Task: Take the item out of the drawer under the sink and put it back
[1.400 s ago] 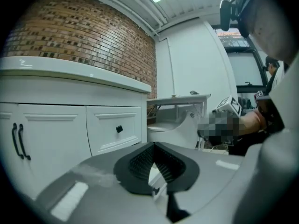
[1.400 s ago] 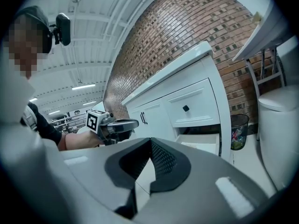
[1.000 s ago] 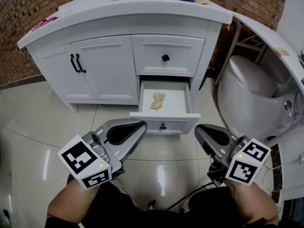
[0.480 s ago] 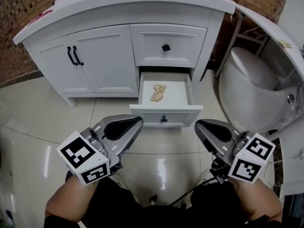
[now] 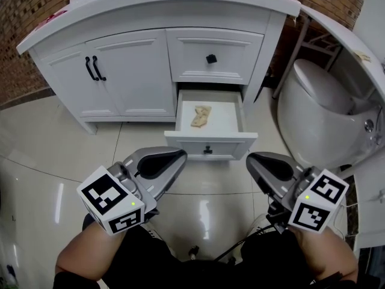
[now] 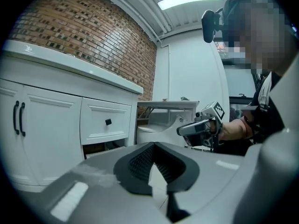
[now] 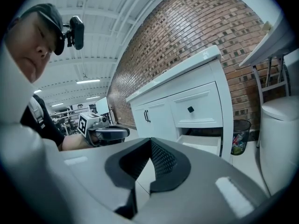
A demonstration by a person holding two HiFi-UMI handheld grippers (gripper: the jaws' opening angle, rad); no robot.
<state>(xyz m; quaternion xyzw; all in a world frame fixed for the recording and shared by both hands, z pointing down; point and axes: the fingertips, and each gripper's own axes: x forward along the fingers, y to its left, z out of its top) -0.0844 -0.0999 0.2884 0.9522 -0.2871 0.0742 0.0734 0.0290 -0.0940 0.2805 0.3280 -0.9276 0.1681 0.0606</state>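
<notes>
The lower drawer (image 5: 210, 143) of the white vanity under the sink stands pulled out. A small tan crumpled item (image 5: 200, 115) lies on its white bottom. My left gripper (image 5: 176, 157) hovers over the floor tiles just in front of the drawer's left corner, shut and empty. My right gripper (image 5: 252, 161) hangs level with it by the drawer's right corner, also shut with nothing in it. In the left gripper view the jaws (image 6: 153, 146) meet, and the right gripper (image 6: 196, 126) shows beyond them. The right gripper view shows its closed tip (image 7: 150, 142) and the open drawer (image 7: 202, 143).
A shut upper drawer (image 5: 213, 56) with a black knob sits above the open one. A two-door cupboard (image 5: 120, 77) is to its left. A white toilet (image 5: 319, 110) stands close on the right. A waste basket (image 7: 239, 143) is beside the vanity. Glossy floor tiles (image 5: 48, 155) lie around.
The head view has tilted and drawn slightly nearer to the vanity. The left gripper has edged a little to the right. Both grippers stay shut and empty.
</notes>
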